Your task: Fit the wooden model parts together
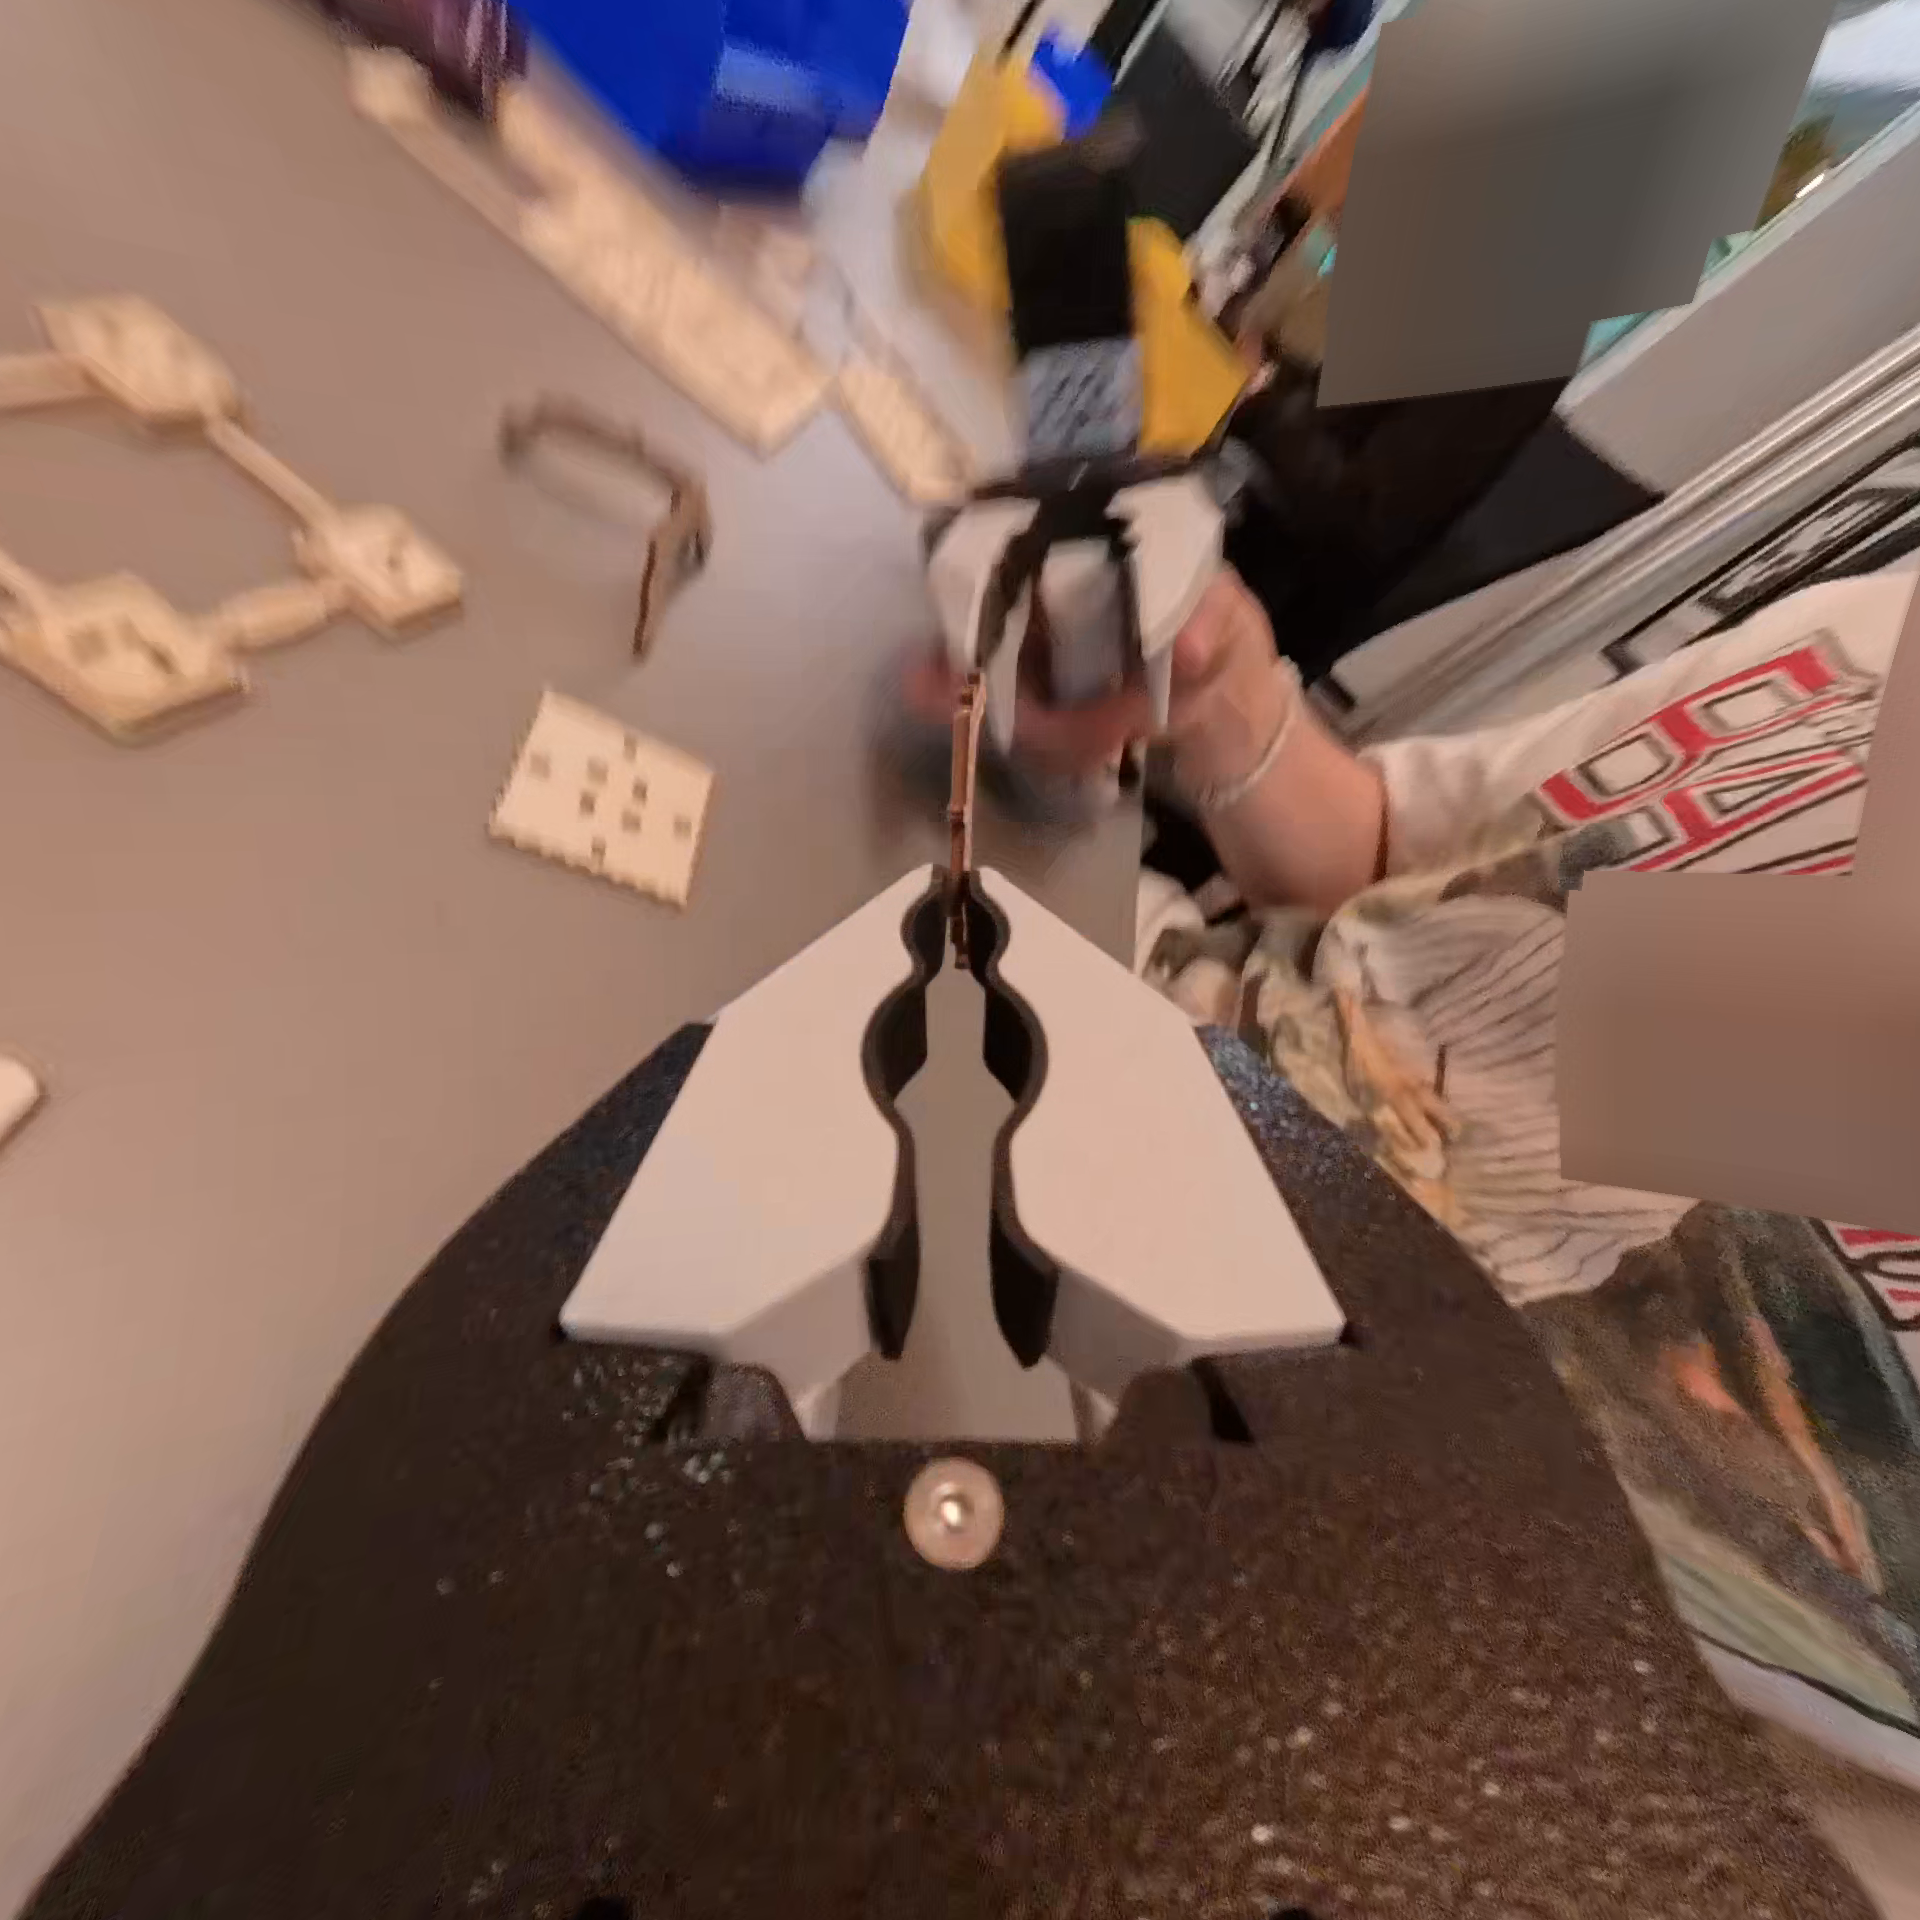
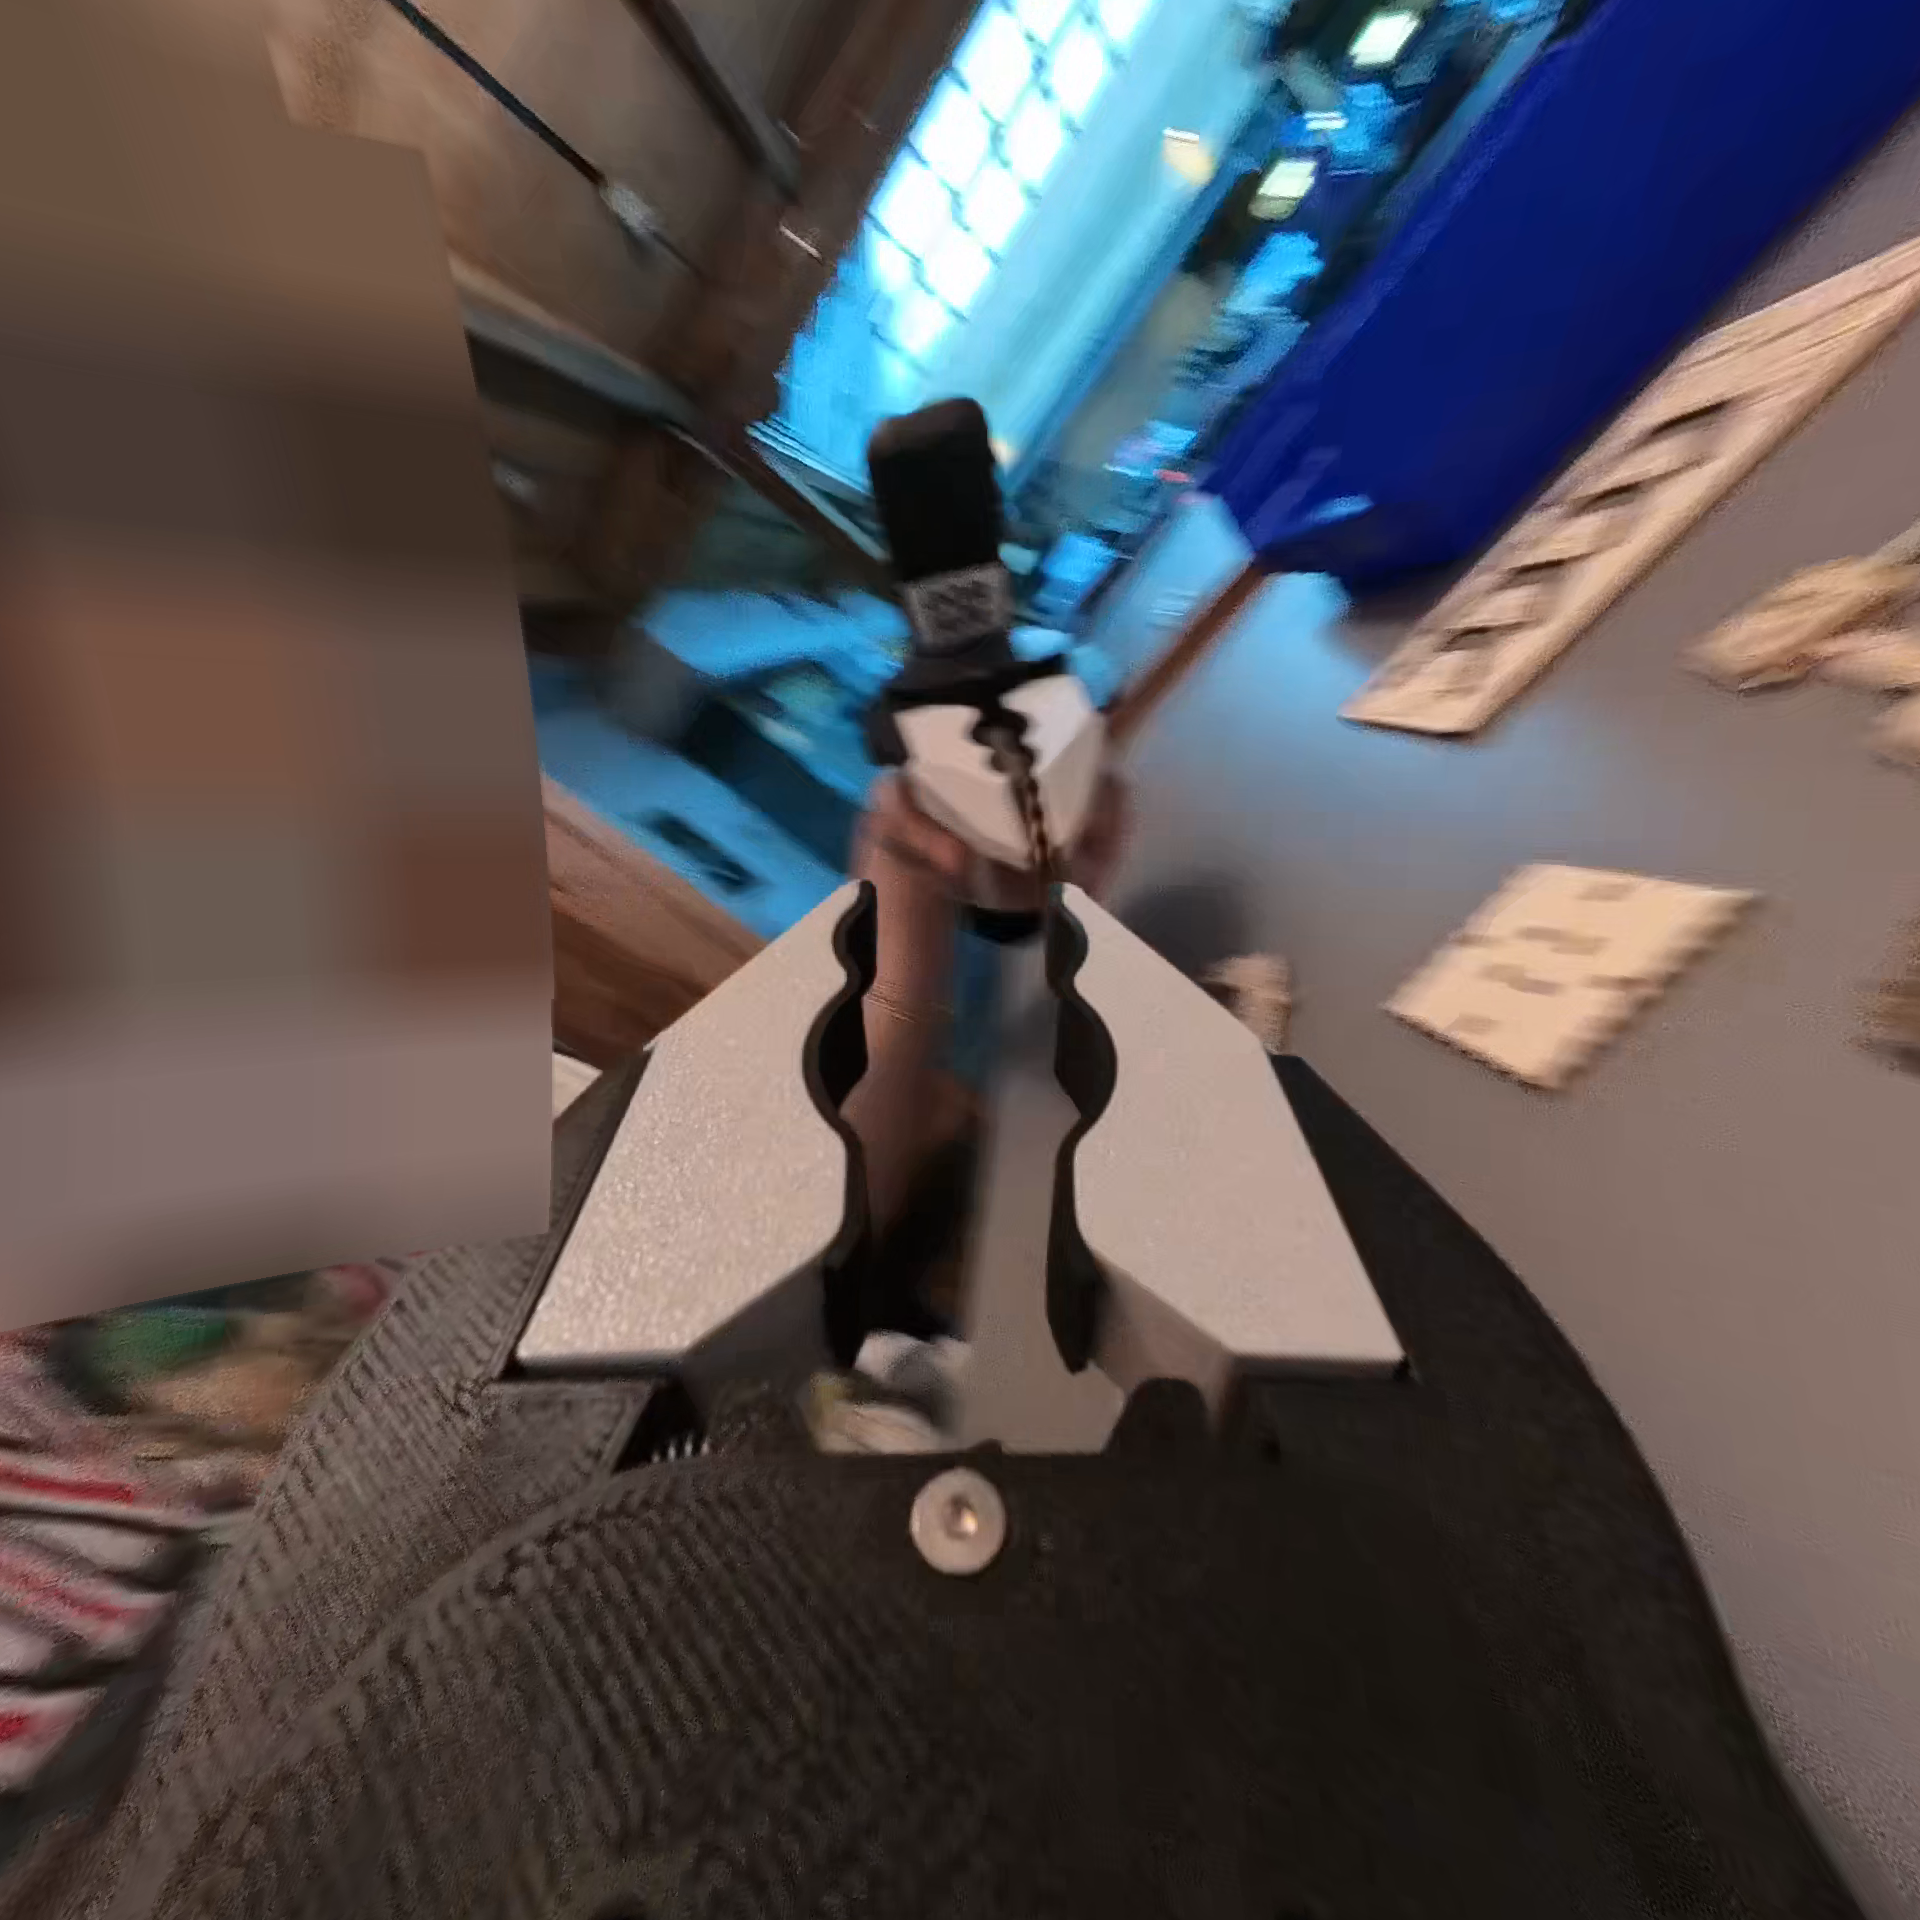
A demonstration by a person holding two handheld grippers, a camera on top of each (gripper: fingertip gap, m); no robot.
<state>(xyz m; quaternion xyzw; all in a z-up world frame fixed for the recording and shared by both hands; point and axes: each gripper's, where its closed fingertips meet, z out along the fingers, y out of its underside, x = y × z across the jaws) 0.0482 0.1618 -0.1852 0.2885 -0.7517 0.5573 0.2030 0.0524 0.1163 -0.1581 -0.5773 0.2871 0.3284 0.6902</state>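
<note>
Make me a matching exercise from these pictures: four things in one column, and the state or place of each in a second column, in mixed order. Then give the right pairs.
Column one
1. left gripper
2. right gripper
3. square plate
4. strip

Column two
a. open
b. lying flat on the table
c. shut on the strip
d. in the air, edge-on to the left camera

Pairs: 1-c, 2-a, 3-b, 4-d
</note>
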